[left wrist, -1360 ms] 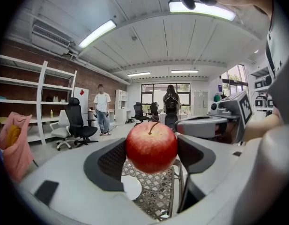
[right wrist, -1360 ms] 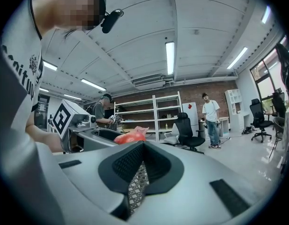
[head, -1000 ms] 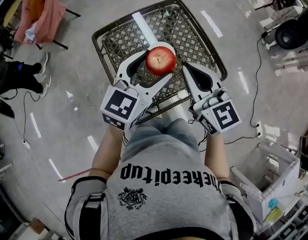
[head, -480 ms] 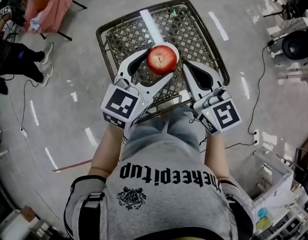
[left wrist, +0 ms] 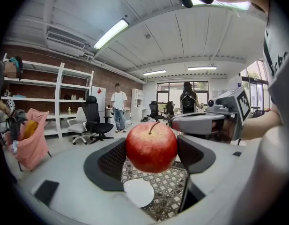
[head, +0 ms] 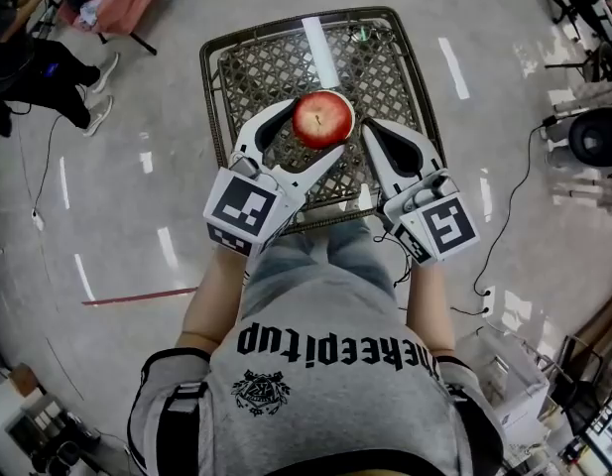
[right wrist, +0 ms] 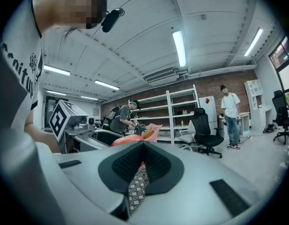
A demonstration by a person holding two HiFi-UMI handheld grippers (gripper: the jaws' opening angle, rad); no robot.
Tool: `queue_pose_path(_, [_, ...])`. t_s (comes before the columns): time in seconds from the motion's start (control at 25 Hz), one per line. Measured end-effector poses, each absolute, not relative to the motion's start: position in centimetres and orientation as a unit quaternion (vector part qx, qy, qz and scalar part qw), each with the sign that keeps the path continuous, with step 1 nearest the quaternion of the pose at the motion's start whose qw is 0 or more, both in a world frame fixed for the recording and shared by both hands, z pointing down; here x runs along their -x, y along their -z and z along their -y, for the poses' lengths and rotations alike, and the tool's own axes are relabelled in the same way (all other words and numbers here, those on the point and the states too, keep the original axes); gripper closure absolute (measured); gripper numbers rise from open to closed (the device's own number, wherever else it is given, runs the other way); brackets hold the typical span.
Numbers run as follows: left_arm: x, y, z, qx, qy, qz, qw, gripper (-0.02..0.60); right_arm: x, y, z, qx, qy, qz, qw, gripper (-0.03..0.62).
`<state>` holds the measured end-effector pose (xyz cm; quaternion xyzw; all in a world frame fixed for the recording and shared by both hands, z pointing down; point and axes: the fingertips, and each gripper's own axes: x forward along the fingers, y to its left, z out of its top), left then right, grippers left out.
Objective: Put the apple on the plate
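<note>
Apple (head: 322, 119), clamped in left gripper (left wrist: 151, 154), stem up

L gripper (head: 320, 125) holds apple (left wrist: 151, 146) above mesh table (head: 256, 77). Below it lies plate (left wrist: 138, 192), clear air between. R gripper (head: 369, 135), jaws together, empty, sits just beside apple on its right, crowding that side. Left & far sides of apple free. Tabletop otherwise bare exc. small green item (head: 360, 35) at far edge.
</note>
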<state>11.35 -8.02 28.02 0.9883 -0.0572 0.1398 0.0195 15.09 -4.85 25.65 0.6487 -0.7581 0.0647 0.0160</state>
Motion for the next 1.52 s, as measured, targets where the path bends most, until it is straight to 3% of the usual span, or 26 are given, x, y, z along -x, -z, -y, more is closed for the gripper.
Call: queue_pose_path(1.52, [-15.5, -34.5, 10.7, -0.947, -0.141, 0.281, 0.066, 0.220, -20.1, -31.6, 10.5, -0.467, -0.116, 0.876, 0.034, 0.589])
